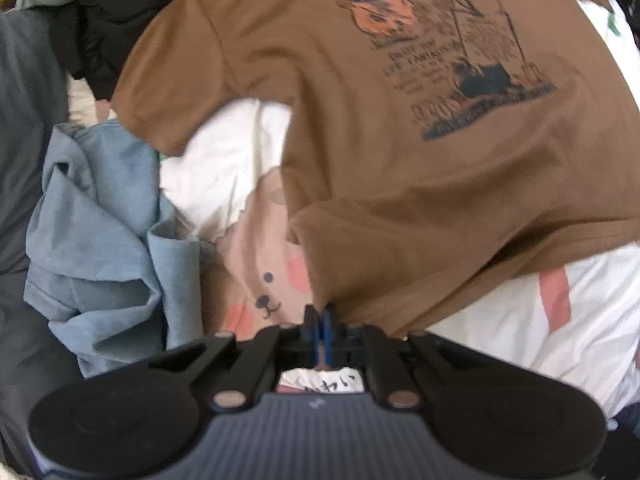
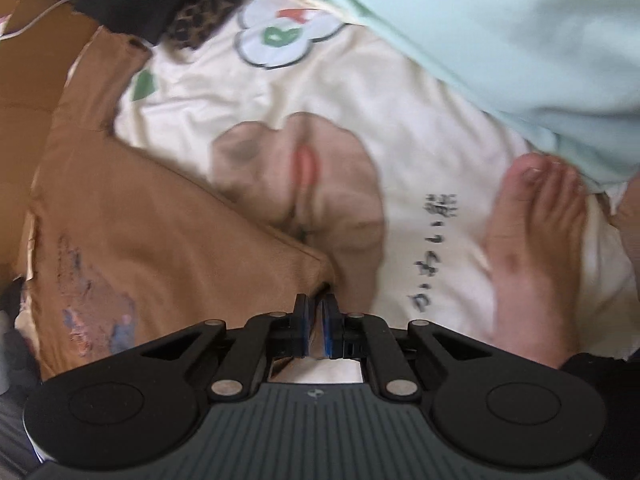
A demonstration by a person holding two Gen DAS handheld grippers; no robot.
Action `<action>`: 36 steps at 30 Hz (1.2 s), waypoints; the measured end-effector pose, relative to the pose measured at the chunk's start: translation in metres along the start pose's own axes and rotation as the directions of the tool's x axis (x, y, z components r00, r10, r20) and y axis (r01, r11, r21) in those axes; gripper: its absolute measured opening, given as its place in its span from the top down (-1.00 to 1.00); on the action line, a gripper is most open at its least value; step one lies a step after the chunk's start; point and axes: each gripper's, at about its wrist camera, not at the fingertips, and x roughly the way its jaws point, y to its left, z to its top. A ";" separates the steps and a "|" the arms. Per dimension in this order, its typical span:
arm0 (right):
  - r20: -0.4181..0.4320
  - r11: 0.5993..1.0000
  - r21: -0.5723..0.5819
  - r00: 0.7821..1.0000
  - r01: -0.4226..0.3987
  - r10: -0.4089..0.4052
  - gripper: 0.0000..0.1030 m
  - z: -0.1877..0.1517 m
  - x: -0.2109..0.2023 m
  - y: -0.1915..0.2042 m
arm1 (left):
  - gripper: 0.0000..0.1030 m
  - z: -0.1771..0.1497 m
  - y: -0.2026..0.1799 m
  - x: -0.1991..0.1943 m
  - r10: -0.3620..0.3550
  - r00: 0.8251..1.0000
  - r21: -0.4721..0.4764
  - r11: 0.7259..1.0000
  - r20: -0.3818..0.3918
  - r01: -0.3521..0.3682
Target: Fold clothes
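A brown T-shirt with a dark printed picture lies spread on a white bedsheet that bears a cartoon bear. My left gripper is shut on the shirt's near edge, pinching the cloth between its blue pads. In the right wrist view the same brown T-shirt lies at the left, its print showing faintly. One corner of it runs down into my right gripper, which is shut on that corner. Both grippers point steeply down at the bed.
A crumpled light blue garment lies left of the shirt, with grey cloth and a black garment beyond. A person's bare foot rests on the sheet right of my right gripper. Mint-green cloth covers the upper right.
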 end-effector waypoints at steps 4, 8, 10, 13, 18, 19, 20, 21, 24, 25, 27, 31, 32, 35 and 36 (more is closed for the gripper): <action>0.012 1.000 0.008 1.000 0.024 -0.025 0.90 0.005 0.007 -0.007 | 0.95 -0.003 -0.005 0.007 -0.007 1.000 0.029 1.000 -0.023 0.008; 0.046 0.999 0.034 0.999 0.008 -0.010 0.72 0.013 0.012 -0.010 | 0.95 -0.003 -0.004 0.014 -0.011 0.999 0.028 1.000 -0.035 0.012; 0.041 0.999 0.049 0.999 -0.010 0.008 0.17 0.016 0.018 -0.011 | 0.95 -0.003 -0.003 0.018 -0.009 0.999 0.030 0.999 -0.040 0.010; 0.010 0.998 0.050 0.999 -0.047 0.046 0.11 0.019 0.031 -0.009 | 0.95 -0.003 0.000 0.024 -0.009 0.999 0.027 1.000 -0.045 0.010; -0.006 0.997 0.070 1.000 -0.020 0.021 0.14 0.021 0.043 -0.010 | 0.95 -0.012 0.015 0.036 -0.081 0.996 -0.094 0.992 -0.025 0.078; -0.010 0.997 0.077 1.000 -0.011 0.011 0.15 0.022 0.046 -0.011 | 0.95 -0.017 0.018 0.042 -0.099 0.995 -0.113 0.989 -0.027 0.095; -0.025 0.996 0.092 1.000 -0.007 0.009 0.18 0.024 0.049 -0.014 | 0.95 -0.021 0.021 0.048 -0.110 0.993 -0.122 0.987 -0.037 0.105; -0.040 0.994 0.108 0.999 -0.003 0.008 0.28 0.025 0.053 -0.017 | 0.95 -0.025 0.024 0.054 -0.120 0.991 -0.136 0.984 -0.052 0.112; -0.112 0.990 0.139 0.994 0.020 -0.004 0.77 0.025 0.065 -0.025 | 0.95 -0.036 0.038 0.070 -0.160 0.983 -0.205 0.969 -0.089 0.139; -0.110 0.991 0.135 0.994 0.024 -0.009 0.89 0.025 0.066 -0.026 | 0.95 -0.037 0.041 0.071 -0.167 0.982 -0.217 0.965 -0.087 0.145; -0.102 0.993 0.113 0.995 0.036 -0.024 0.93 0.025 0.064 -0.025 | 0.95 -0.038 0.045 0.071 -0.170 0.982 -0.219 0.964 -0.079 0.150; -0.094 0.996 0.049 0.993 0.071 -0.066 0.93 0.026 0.059 -0.020 | 0.95 -0.044 0.042 0.075 -0.185 0.977 -0.208 0.965 -0.103 0.160; -0.092 0.997 0.029 0.993 0.077 -0.074 0.93 0.026 0.057 -0.017 | 0.95 -0.046 0.039 0.075 -0.186 0.977 -0.193 0.968 -0.108 0.163; -0.086 0.993 -0.052 0.991 0.103 -0.107 0.93 0.024 0.051 -0.005 | 0.95 -0.052 0.028 0.074 -0.189 0.973 -0.140 0.975 -0.130 0.170; -0.085 0.991 -0.080 0.989 0.111 -0.118 0.93 0.023 0.049 -0.001 | 0.95 -0.054 0.024 0.072 -0.184 0.973 -0.120 0.979 -0.138 0.168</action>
